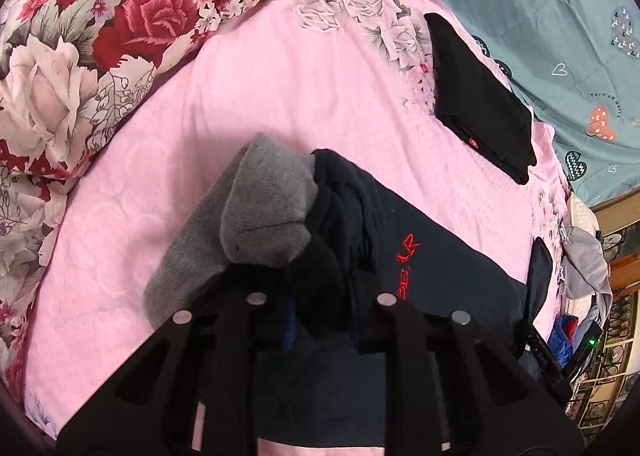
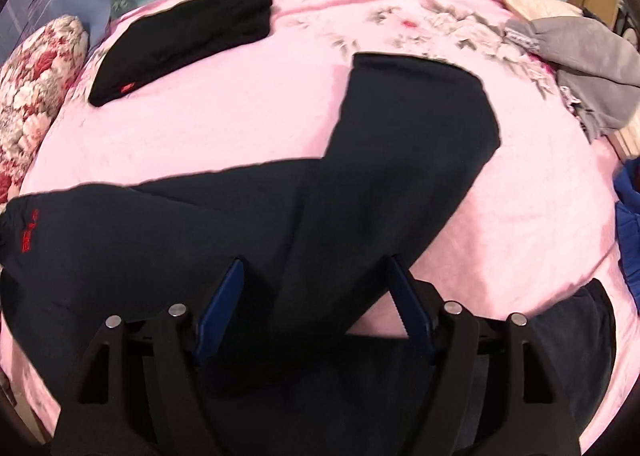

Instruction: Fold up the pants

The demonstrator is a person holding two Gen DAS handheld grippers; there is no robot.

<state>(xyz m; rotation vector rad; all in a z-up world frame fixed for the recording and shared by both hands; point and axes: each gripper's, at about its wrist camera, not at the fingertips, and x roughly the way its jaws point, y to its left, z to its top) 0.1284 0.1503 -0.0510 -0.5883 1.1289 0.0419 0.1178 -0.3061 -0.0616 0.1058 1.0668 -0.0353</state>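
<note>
My left gripper (image 1: 320, 296) pinches the dark navy pants' (image 2: 360, 176) bunched waistband; right gripper (image 2: 316, 296) hangs open over the leg, needing a grab next.

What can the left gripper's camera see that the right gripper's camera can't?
Only the left view shows the gray waistband lining bunched up in the shut left gripper, and the big rose-print quilt up close.

Only the right view shows the open right gripper over the pants, the far pant leg lying flat, and a gray garment at the bed's edge.

Both show the navy pants with red lettering, the folded black clothing and the pink bedspread.
</note>
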